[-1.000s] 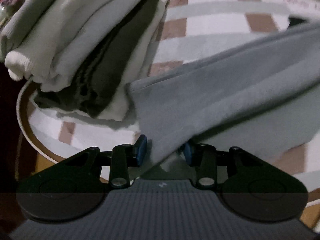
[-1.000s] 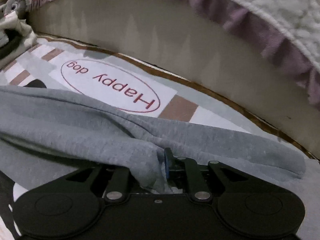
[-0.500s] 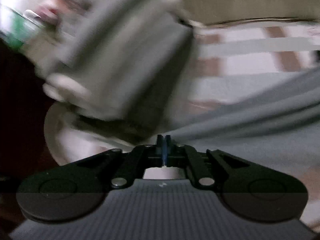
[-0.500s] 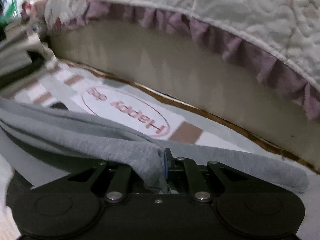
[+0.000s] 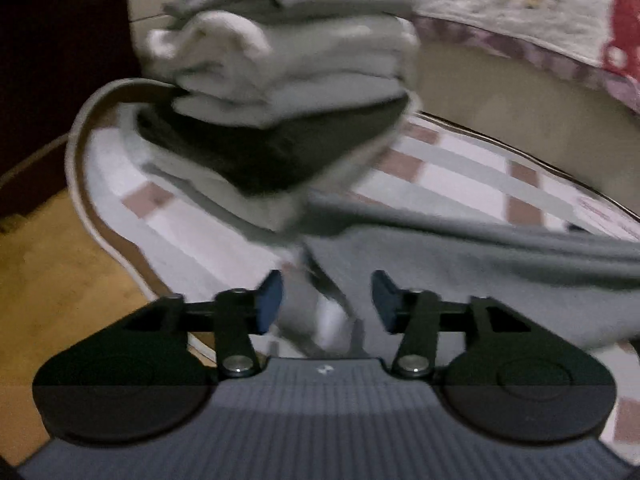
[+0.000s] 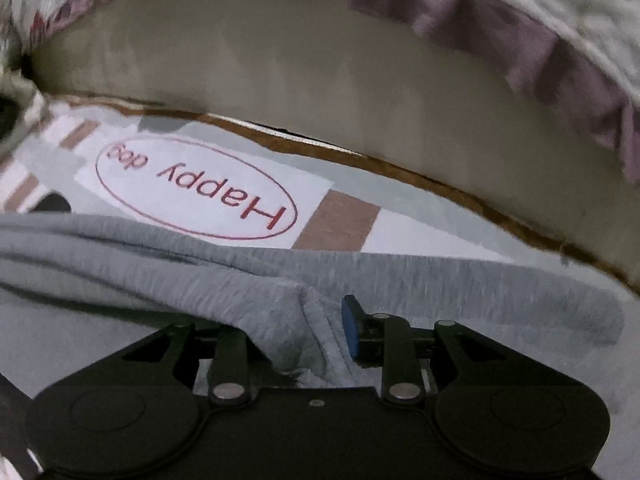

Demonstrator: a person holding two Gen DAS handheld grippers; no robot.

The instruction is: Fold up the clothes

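Letting go, we think: one fold of grey garment [image 5: 460,280] done, cloth lying flat on checked mat [image 5: 460,168]. Near us, left gripper [image 5: 326,300] jaws just opened, cloth edge loose between blue pads, not pinched. Right gripper [image 6: 308,328] jaws just opened too, grey fold bunched between, no squeeze we can see. Next we need fresh grab for another fold. Far left, folded pile [image 5: 280,92] waits. Second ago both grippers pinched cloth.
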